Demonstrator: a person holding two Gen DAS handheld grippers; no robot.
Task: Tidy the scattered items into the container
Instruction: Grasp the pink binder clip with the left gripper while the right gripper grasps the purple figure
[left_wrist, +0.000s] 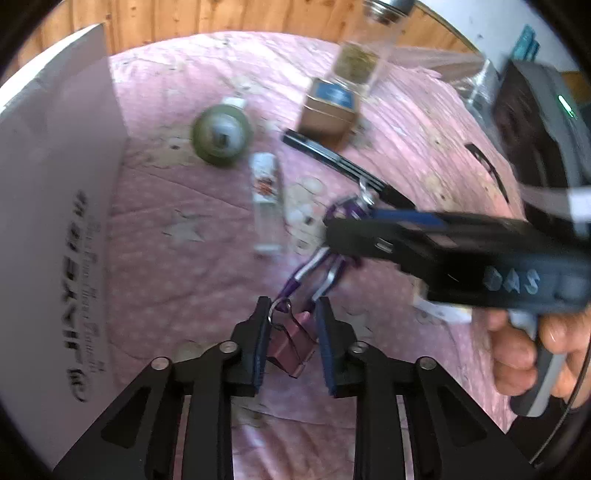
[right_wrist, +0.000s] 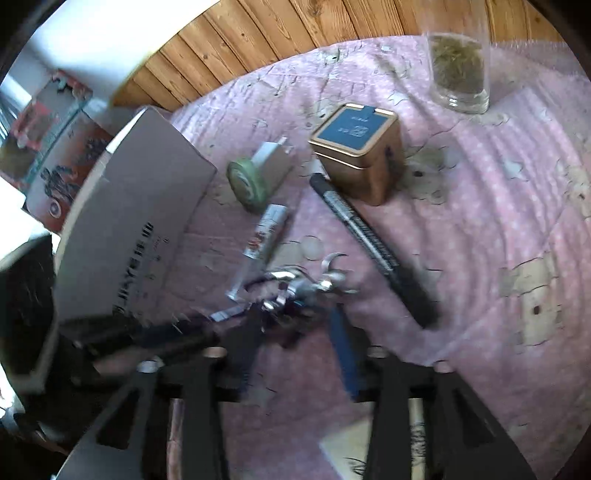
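Observation:
A maroon binder clip (left_wrist: 291, 343) hangs on a bunch of purple and silver carabiner rings (left_wrist: 317, 273). My left gripper (left_wrist: 293, 306) is shut on the clip, with both pads against its sides. My right gripper (left_wrist: 332, 240) comes in from the right, held by a hand (left_wrist: 517, 350), with its tips at the far end of the rings. In the right wrist view the right gripper (right_wrist: 295, 317) stands open, with the blurred ring bunch (right_wrist: 299, 284) loose between its fingers. The white cardboard box (left_wrist: 55, 184) stands just to the left.
On the pink star-patterned cloth (left_wrist: 177, 266) lie a green round tin (left_wrist: 221, 134), a small clear tube (left_wrist: 266, 192) and a long black pen (left_wrist: 332, 158). A gold tin with a blue lid (left_wrist: 328, 107) and a glass jar of herbs (left_wrist: 362, 48) stand behind.

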